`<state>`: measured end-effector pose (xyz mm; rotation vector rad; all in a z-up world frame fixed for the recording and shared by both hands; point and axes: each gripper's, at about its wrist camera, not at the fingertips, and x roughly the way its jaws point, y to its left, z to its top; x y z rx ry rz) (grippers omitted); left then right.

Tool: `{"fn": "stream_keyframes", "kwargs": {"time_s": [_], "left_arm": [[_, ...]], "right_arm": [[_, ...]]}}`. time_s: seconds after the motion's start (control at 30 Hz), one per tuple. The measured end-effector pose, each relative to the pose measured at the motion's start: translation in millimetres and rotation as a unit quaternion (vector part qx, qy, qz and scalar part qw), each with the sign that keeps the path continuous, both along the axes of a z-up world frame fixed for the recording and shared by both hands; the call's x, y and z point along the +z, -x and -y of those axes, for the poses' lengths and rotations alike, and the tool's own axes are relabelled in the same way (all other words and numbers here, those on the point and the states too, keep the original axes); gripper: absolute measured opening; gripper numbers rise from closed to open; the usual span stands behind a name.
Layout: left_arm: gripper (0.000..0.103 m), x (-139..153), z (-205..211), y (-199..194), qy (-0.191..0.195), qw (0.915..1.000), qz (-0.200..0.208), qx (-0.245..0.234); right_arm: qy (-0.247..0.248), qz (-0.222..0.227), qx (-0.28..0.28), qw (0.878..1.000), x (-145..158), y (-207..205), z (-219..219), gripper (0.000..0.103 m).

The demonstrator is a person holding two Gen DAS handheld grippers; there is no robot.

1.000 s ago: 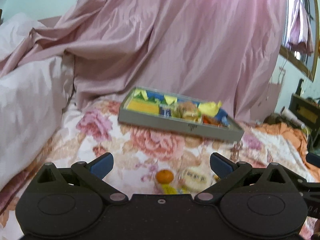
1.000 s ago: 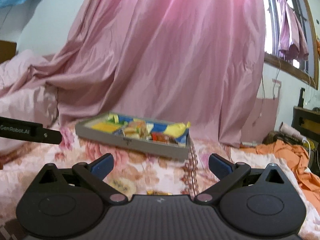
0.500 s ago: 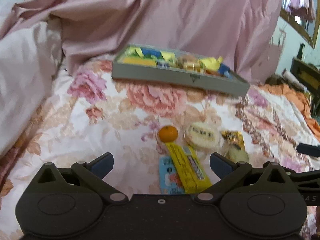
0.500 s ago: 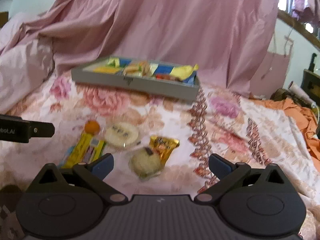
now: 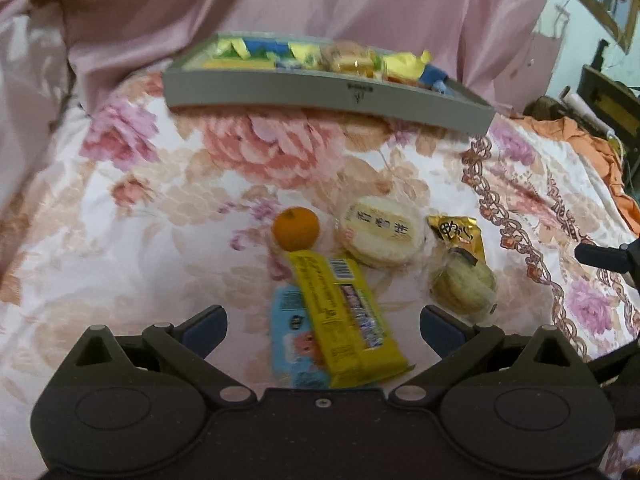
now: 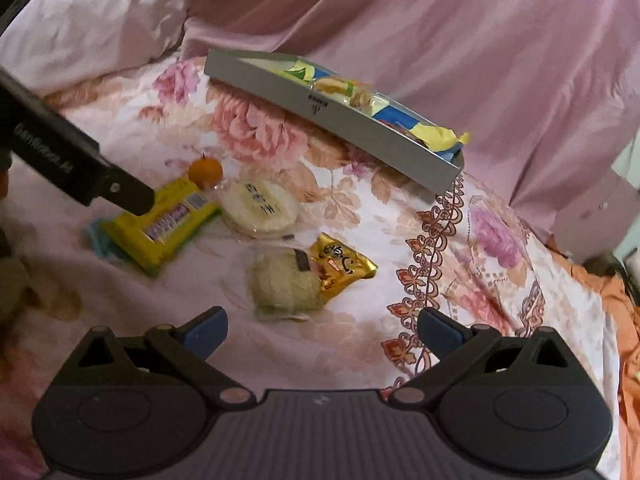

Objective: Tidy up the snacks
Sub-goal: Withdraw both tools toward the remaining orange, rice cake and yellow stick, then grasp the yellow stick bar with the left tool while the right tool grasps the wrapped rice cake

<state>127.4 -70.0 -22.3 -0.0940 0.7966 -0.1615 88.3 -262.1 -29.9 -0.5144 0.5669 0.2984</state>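
Note:
Loose snacks lie on a floral bedspread: a small orange (image 5: 296, 227) (image 6: 205, 170), a yellow bar packet (image 5: 344, 312) (image 6: 160, 228) over a light blue packet (image 5: 292, 332), a round white cake (image 5: 380, 232) (image 6: 260, 210), a pale fluffy bun (image 5: 464, 282) (image 6: 286, 282) and a gold packet (image 5: 456, 232) (image 6: 344, 266). A grey tray (image 5: 320, 94) (image 6: 360, 128) full of snacks sits farther back. My left gripper (image 5: 323, 326) is open just above the yellow and blue packets. My right gripper (image 6: 322, 330) is open near the bun, holding nothing.
Pink satin sheets (image 5: 360, 0) are heaped behind the tray and a pale pink quilt (image 6: 92, 28) lies at the left. Orange cloth (image 5: 592, 148) and dark furniture (image 5: 608, 104) sit at the right edge. The left gripper's finger (image 6: 76, 160) crosses the right wrist view.
Both grippers have tilted down and moved in toward the bedspread, bringing the loose snacks into full view and closer. Both stay open.

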Motion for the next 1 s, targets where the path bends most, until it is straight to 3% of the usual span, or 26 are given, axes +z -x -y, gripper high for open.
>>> {"fn": "stream_keyframes", "kwargs": {"time_s": [0.2,0.43,0.6,0.8,1.0], "left_arm": [[0.102,-10,27,-26,-0.034,0.9991,-0.024,-0.010],[0.099,-22,47,-38,-0.076,0.9955,-0.035,-0.043],[0.086,-24,49,-38,-0.111,0.9920,-0.024,-0.054],[0.063,-20,40,-36,-0.115,0.9909,-0.017,-0.068],[0.057,-19,25,-35,-0.099,0.9920,-0.022,-0.075]], "right_arm": [[-0.004,0.004,0.030,1.000,-7,-15,0,0.103],[0.043,0.018,0.049,0.998,-20,-23,-6,0.102],[0.047,0.028,0.061,0.997,-23,-24,-9,0.102],[0.026,0.016,0.063,0.998,-26,-31,-10,0.093],[-0.026,-0.017,0.053,0.998,-28,-41,-6,0.087]]}}
